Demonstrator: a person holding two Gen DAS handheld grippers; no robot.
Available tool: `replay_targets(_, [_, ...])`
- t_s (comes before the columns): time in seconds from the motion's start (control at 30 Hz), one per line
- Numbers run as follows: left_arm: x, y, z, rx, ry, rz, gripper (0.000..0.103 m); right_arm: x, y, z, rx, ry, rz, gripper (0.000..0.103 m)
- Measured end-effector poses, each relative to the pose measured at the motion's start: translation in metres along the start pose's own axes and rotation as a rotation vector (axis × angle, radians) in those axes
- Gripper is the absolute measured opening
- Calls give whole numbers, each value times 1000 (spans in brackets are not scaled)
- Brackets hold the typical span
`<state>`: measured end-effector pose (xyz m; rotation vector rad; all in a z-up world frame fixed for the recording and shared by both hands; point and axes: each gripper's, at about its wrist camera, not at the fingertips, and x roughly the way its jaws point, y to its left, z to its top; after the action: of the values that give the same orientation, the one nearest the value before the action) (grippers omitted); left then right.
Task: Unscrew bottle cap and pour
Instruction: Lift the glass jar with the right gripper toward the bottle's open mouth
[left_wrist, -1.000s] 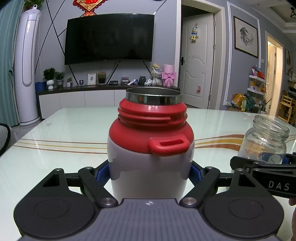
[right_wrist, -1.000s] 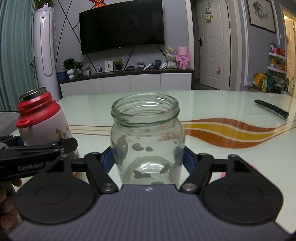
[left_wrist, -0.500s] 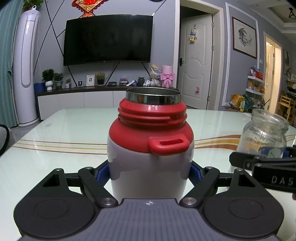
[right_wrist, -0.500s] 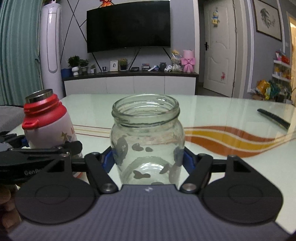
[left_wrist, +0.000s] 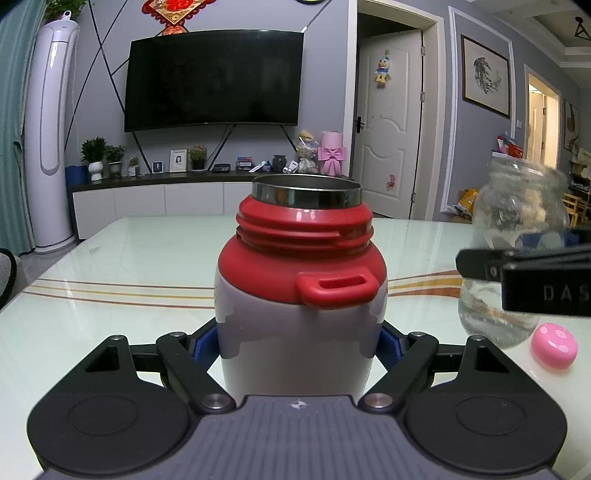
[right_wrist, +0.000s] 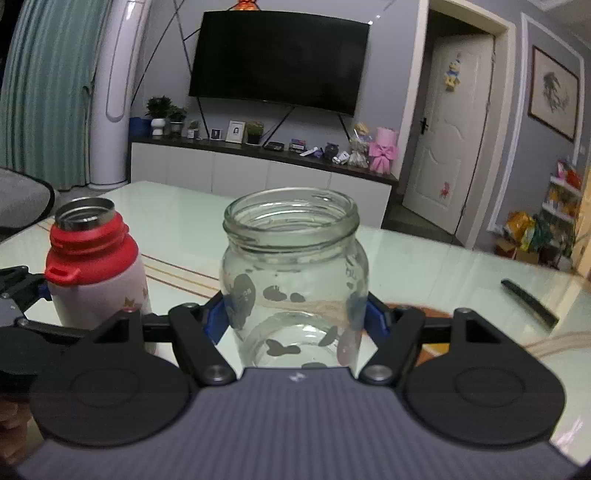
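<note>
My left gripper is shut on a white flask with a red shoulder and an open steel mouth; it stands upright on the pale glass table. My right gripper is shut on a clear glass jar with dark printed shapes, held off the table and tilted slightly. The jar also shows blurred in the left wrist view, to the right of the flask. The flask shows in the right wrist view, to the left of the jar. A pink cap with white dots lies on the table under the jar.
A dark remote lies on the table at the right. A TV cabinet with small items, a tall white air conditioner and a white door stand beyond the table's far edge.
The right gripper has lifted the jar off the table and raised it, tilting slightly. The pink cap now shows beneath it. The flask and left gripper have stayed put.
</note>
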<state>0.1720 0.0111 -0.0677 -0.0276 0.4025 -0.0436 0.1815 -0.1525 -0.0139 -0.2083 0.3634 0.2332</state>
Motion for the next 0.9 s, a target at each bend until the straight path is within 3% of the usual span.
replay_targets(0.9, [0,2,1,2,9,-10,83,0,37,26,-249,-53,12,70])
